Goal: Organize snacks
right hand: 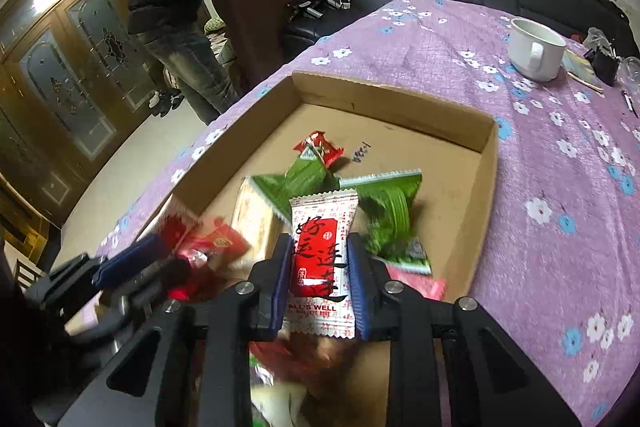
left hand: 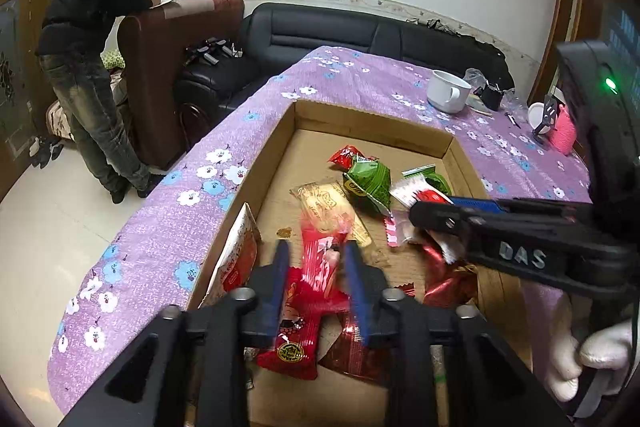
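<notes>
A shallow cardboard box (left hand: 448, 141) (right hand: 486, 163) on the purple flowered tablecloth holds several snack packets. My left gripper (left hand: 316, 279) is shut on a red snack packet (left hand: 316, 267) and holds it over the box's near end. My right gripper (right hand: 318, 283) is shut on a white-and-red packet (right hand: 320, 267) printed "ALL'S WELL", above the box. It shows in the left wrist view (left hand: 420, 205) coming in from the right. Green packets (left hand: 368, 181) (right hand: 388, 207), a small red packet (right hand: 318, 147) and a pale gold packet (left hand: 324, 205) lie on the box floor.
A white mug (left hand: 446, 91) (right hand: 534, 49) stands on the cloth beyond the box, with small clutter and a pink item (left hand: 564, 135) at the far right. A man (left hand: 96, 39) stands left by a brown chair. A black sofa (left hand: 340, 31) is behind the table.
</notes>
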Available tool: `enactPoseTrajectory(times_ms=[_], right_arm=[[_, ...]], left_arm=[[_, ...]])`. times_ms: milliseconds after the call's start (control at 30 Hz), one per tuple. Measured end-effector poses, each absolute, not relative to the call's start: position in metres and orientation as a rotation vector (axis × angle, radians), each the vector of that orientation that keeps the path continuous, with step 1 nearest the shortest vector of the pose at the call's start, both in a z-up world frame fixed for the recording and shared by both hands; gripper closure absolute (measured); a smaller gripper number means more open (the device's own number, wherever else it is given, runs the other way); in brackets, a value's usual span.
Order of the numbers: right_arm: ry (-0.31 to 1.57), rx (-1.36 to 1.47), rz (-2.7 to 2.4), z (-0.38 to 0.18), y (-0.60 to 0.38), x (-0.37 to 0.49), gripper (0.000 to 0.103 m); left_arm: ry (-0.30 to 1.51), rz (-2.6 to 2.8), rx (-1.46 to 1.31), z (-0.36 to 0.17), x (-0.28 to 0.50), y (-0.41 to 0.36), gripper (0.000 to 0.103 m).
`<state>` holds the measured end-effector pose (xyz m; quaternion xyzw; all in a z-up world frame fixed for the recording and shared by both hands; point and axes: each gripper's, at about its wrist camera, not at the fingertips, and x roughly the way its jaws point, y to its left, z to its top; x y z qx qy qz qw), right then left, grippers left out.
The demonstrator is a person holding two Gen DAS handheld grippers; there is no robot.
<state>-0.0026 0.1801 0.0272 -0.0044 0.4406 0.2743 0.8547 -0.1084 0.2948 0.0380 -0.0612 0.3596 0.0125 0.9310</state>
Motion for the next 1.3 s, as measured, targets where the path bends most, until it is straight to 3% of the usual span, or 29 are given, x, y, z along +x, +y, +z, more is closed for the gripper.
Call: enactPoseTrajectory(times_ms=[100, 167, 367, 633, 733, 867, 1000, 1300], right_arm=[[0.920, 0.043, 0.590, 0.029, 0.178, 0.003, 0.066], [0.903, 0.069, 0.589, 0.034, 0.172, 0.001, 0.058], [0.851, 0.102, 0.566, 0.052, 0.148, -0.015, 0.050], [0.761, 0.076, 0.528, 0.063, 0.117, -0.062, 0.047], [0.701, 0.047, 0.508, 0.070, 0.106, -0.087, 0.046], [0.607, 0.055, 0.491, 0.096, 0.077, -0.119, 0.046], [0.484, 0.075, 0.459, 0.149, 0.035, -0.151, 0.046], [0.168, -0.073, 0.317, 0.289, -0.050, -0.259, 0.009]], left_arm=[[0.729, 0.023, -0.123, 0.039, -0.110, 0.294, 0.036], [0.722, 0.024, -0.116, 0.042, -0.112, 0.292, 0.032], [0.692, 0.034, -0.098, 0.053, -0.120, 0.285, 0.023], [0.531, 0.132, -0.008, 0.088, -0.155, 0.266, 0.016], [0.361, 0.230, 0.027, 0.112, -0.188, 0.257, 0.001], [0.167, 0.247, 0.018, 0.140, -0.232, 0.247, 0.000], [0.237, 0.261, -0.008, 0.145, -0.236, 0.241, 0.000], [0.317, 0.218, -0.023, 0.144, -0.246, 0.205, 0.000]])
